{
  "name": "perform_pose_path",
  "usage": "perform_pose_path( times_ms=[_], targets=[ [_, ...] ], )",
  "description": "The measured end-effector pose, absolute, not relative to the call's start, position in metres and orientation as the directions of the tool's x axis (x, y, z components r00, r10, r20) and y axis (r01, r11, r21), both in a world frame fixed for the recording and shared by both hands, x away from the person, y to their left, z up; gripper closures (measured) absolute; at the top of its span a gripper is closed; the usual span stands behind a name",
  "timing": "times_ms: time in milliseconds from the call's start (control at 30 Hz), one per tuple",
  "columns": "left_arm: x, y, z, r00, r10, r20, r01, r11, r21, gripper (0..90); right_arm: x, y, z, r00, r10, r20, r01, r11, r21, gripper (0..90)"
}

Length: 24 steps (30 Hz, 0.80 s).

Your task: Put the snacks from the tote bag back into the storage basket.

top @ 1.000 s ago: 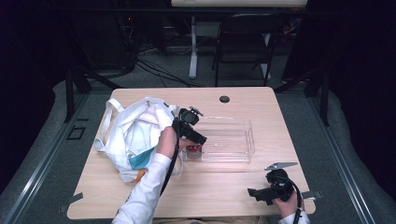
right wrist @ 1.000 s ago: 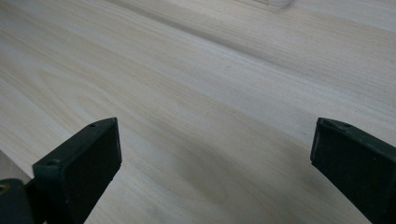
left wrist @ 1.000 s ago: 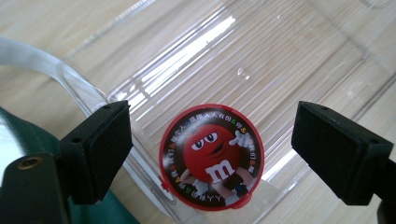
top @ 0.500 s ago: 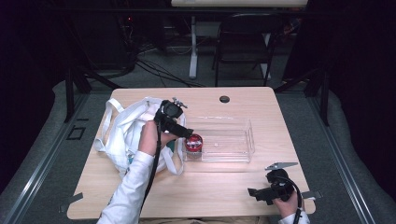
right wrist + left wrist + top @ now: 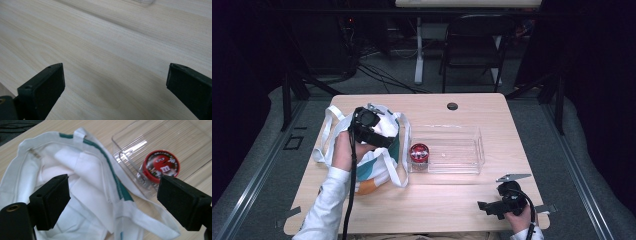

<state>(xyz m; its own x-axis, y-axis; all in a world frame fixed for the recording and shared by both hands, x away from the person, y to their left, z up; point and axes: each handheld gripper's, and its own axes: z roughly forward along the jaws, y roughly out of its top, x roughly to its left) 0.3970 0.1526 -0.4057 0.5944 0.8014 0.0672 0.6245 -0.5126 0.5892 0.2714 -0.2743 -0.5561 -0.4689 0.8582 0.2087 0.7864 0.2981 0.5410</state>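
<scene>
I have my left gripper [image 5: 384,141] over the white cloth bag [image 5: 377,150] at the table's [image 5: 462,195] left side, jaws apart with nothing between them; they have just been opening a little. The red candy tin [image 5: 161,165] sits in the left end of the clear tray [image 5: 462,150], just beside the bag. My right gripper [image 5: 484,207] rests low near the table's front right corner, jaws wide apart over bare wood.

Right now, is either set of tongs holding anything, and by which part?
Nothing is held. The left tongs stand open above the bag, and the right tongs stand open over the bare table.
</scene>
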Motion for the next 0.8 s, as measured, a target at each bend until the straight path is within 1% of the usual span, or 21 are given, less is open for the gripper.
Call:
perform_pose_path(
  times_ms=[300, 567, 633, 700, 767, 800],
  targets=[
    [0.389, 0.181, -0.414, 0.556, 0.829, 0.066, 0.651, -0.483, 0.586, 8.5, 0.272, -0.274, -0.557, -0.468, 0.858, 0.21, 0.787, 0.297, 0.541, 1.6],
    [0.38, 0.2, -0.437, 0.512, 0.857, 0.059, 0.68, -0.446, 0.582, 2.9, 0.272, -0.274, -0.557, -0.469, 0.859, 0.208, 0.787, 0.299, 0.539, 1.7],
    [0.375, 0.207, -0.45, 0.494, 0.868, 0.047, 0.693, -0.426, 0.581, 1.3, 0.272, -0.274, -0.557, -0.468, 0.858, 0.211, 0.787, 0.297, 0.54, 1.6],
    [0.374, 0.21, -0.454, 0.492, 0.87, 0.04, 0.697, -0.421, 0.58, 1.1, 0.272, -0.274, -0.557, -0.469, 0.858, 0.208, 0.787, 0.299, 0.54, 1.6],
    [0.373, 0.217, -0.466, 0.469, 0.883, 0.005, 0.715, -0.384, 0.584, 0.9, 0.272, -0.274, -0.557, -0.472, 0.857, 0.207, 0.786, 0.302, 0.54, 1.7],
    [0.373, 0.217, -0.468, 0.472, 0.882, 0.012, 0.718, -0.392, 0.575, 0.7, 0.272, -0.273, -0.557, -0.47, 0.858, 0.21, 0.784, 0.296, 0.545, 1.7]
  ],
)
